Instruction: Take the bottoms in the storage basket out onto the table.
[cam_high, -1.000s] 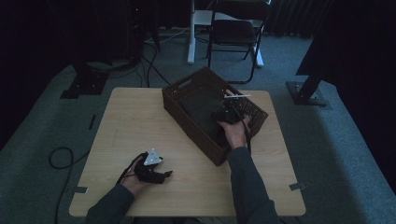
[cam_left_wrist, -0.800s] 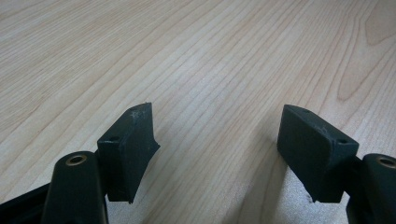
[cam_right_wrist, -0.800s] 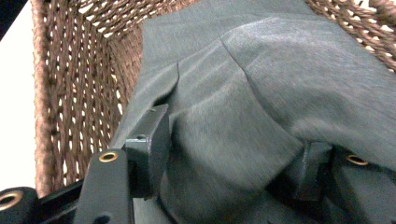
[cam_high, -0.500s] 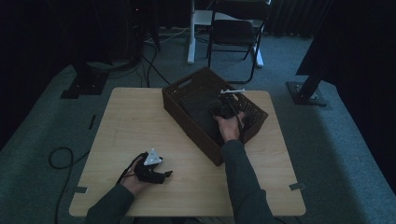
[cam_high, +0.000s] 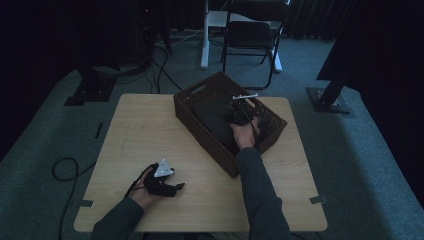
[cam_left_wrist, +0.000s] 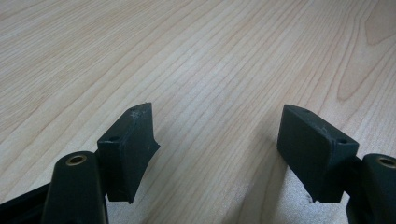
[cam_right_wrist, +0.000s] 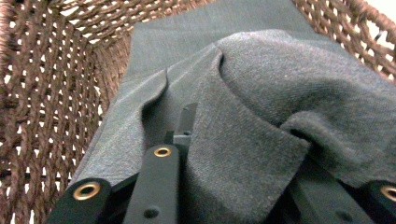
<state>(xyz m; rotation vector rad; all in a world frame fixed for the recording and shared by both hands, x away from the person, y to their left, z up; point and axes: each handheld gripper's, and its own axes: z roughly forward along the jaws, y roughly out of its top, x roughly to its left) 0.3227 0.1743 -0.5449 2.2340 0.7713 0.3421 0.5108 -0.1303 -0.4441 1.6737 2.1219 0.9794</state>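
Left gripper (cam_high: 177, 188): rests low on the wooden table (cam_high: 150, 130), at the near left corner, well apart from the basket. In the left gripper view its two black pads (cam_left_wrist: 128, 149) stand wide apart with bare wood grain between them; it holds nothing.

Basket (cam_high: 200, 125): a dark brown woven one, to the far right of the left gripper and all around the right one. Its walls rise on both sides in the right gripper view (cam_right_wrist: 42, 84).

Grey cloth (cam_high: 215, 117): lies inside the basket, flat toward the far end and bunched into a raised fold right at the right gripper's tips (cam_right_wrist: 261, 140).

Right gripper (cam_high: 238, 117): reaches down into the basket. Its jaws have just been closing, and in its own view they are pinched together on the fold of grey cloth, which drapes over and between them.

Step in hand: the pinch on the cloth looks made, so this reads as the start of taking it out of the basket.

Next move: probably a straight lift, high enough for the hanging cloth to clear the basket rim, then toward the open table on the left gripper's side. The cloth is limp and may snag on the weave or slip if only a thin edge is caught.
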